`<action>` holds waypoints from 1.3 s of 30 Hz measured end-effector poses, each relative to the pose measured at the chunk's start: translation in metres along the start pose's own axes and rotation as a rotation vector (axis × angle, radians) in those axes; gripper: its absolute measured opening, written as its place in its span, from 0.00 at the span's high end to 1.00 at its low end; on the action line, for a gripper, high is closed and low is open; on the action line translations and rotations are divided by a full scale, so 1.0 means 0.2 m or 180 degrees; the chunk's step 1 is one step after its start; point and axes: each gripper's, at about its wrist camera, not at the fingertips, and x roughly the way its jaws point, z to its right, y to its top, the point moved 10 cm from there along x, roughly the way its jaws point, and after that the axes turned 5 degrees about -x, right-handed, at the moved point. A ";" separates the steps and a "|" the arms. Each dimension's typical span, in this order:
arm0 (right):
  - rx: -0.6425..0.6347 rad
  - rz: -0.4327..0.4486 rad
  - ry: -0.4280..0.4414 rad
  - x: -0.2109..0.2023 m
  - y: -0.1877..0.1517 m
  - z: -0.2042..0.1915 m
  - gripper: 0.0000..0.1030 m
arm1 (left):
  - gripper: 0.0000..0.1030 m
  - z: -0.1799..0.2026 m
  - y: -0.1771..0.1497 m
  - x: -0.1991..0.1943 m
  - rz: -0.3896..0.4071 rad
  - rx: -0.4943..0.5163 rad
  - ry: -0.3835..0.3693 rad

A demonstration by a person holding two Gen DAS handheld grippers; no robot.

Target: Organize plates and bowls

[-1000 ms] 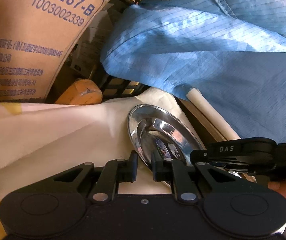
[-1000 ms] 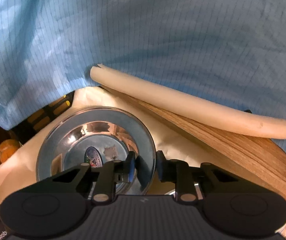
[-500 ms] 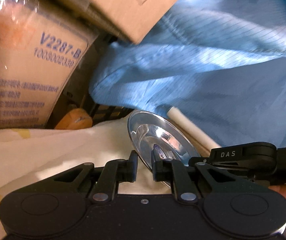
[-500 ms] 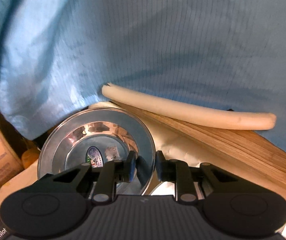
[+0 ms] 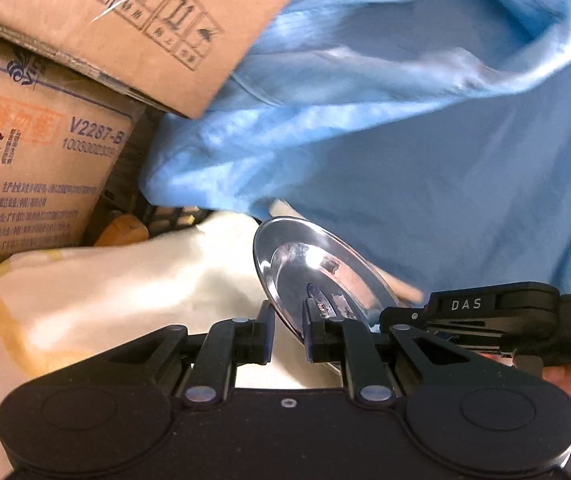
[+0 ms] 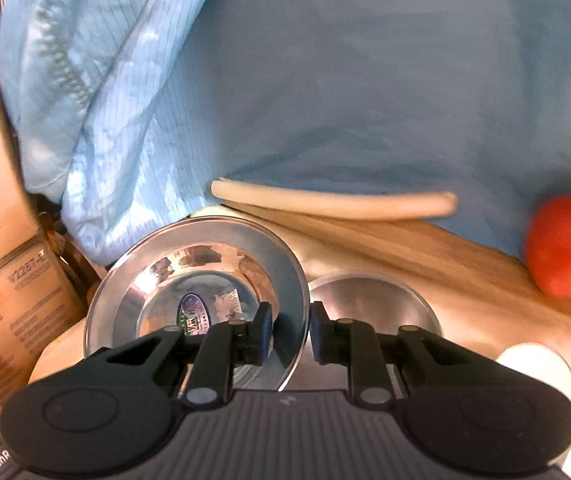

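Left wrist view: my left claw is clamped on the near rim of a shiny steel bowl, which tilts steeply, its hollow facing right. The bowl is lifted above a cream cloth. From the right, my right claw, marked "DAS", meets the same bowl at its lower edge. Behind hangs a blue garment; stacked cardboard boxes fill the left.

Right wrist view: my right claw grips the right rim of the steel bowl, the rim passing between its two fingers. A label sits at the bottom of the bowl. Just right of it, partly hidden by the claw, a second steel bowl lies on the wooden counter. A pale tube lies along the counter's far edge, against the blue garment. A red ball shows at the right, blurred.
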 end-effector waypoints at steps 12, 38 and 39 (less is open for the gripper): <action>0.0239 -0.0039 -0.0092 -0.32 -0.36 0.10 0.78 | 0.85 0.11 -0.26 -0.17 -0.0452 0.0291 -0.0218; 0.0209 -0.0333 -0.0138 -0.46 -0.75 0.13 0.77 | 0.78 0.14 -0.52 -0.29 -0.0855 0.0861 -0.0119; 0.0192 -0.0339 -0.0136 -0.46 -0.75 0.12 0.77 | 0.78 0.13 -0.52 -0.29 -0.0846 0.0882 -0.0102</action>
